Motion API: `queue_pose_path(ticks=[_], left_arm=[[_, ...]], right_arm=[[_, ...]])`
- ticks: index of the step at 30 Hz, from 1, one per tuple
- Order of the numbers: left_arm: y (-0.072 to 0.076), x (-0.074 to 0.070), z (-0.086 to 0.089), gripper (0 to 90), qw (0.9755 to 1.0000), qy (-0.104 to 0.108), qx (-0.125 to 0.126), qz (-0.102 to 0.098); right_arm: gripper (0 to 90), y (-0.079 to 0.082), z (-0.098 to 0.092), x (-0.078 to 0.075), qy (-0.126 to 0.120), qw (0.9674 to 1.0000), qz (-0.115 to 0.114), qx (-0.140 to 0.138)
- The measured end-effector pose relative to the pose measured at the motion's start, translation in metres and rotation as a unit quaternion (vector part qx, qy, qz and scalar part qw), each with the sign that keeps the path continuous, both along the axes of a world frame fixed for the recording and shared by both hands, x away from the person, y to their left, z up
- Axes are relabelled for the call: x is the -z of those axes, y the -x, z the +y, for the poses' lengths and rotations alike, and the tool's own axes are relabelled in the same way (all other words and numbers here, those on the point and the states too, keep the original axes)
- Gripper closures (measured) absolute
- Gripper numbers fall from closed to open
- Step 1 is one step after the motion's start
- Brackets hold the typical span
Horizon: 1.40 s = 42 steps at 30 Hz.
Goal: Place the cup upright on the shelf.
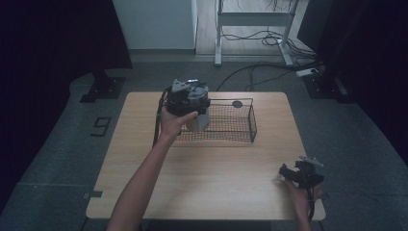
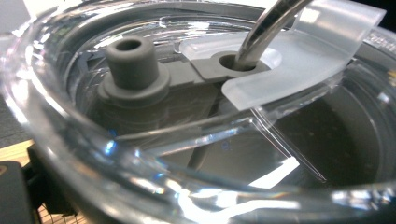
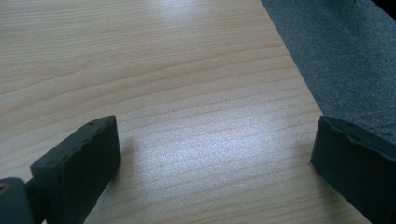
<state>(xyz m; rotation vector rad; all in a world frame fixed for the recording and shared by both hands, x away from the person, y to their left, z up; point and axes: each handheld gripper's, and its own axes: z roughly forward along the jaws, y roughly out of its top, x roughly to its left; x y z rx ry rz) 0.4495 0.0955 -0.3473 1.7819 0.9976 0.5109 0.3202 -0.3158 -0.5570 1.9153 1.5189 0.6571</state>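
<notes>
Gripping a clear-lidded tumbler [image 1: 198, 121] at the wire basket's [image 1: 243, 126] left end, the left gripper [image 1: 188, 98] holds it just above the mesh; a metal straw [image 2: 266, 28] passes through the lid. Near the table's [image 1: 211, 183] right front corner, the right gripper [image 3: 212, 163] rests with jaws spread wide, empty.

High view looking down on wooden table [image 1: 207, 187], left gripper view pressed against clear lid [image 2: 196, 140], right gripper view low over table.
</notes>
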Motion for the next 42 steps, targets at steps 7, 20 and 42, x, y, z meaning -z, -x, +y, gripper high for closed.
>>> queue_pose_path(ticks=[7, 20, 42], left_arm=[[-0.01, 0.003, -0.006, 3.5, 1.0, -0.005, -0.006, 0.006], [-0.025, 0.006, -0.014, 3.5, 0.9996, -0.018, -0.015, 0.014], [-0.047, 0.031, -0.026, 3.6, 0.9987, -0.037, -0.025, 0.025]], right_arm=[[1.2, 0.0, 0.0, 0.0, 0.0, 1.0, 0.0, 0.0], [1.2, 0.0, 0.0, 0.0, 0.0, 1.0, 0.001, 0.0], [1.2, 0.0, 0.0, 0.0, 0.0, 1.0, 0.001, 0.0]])
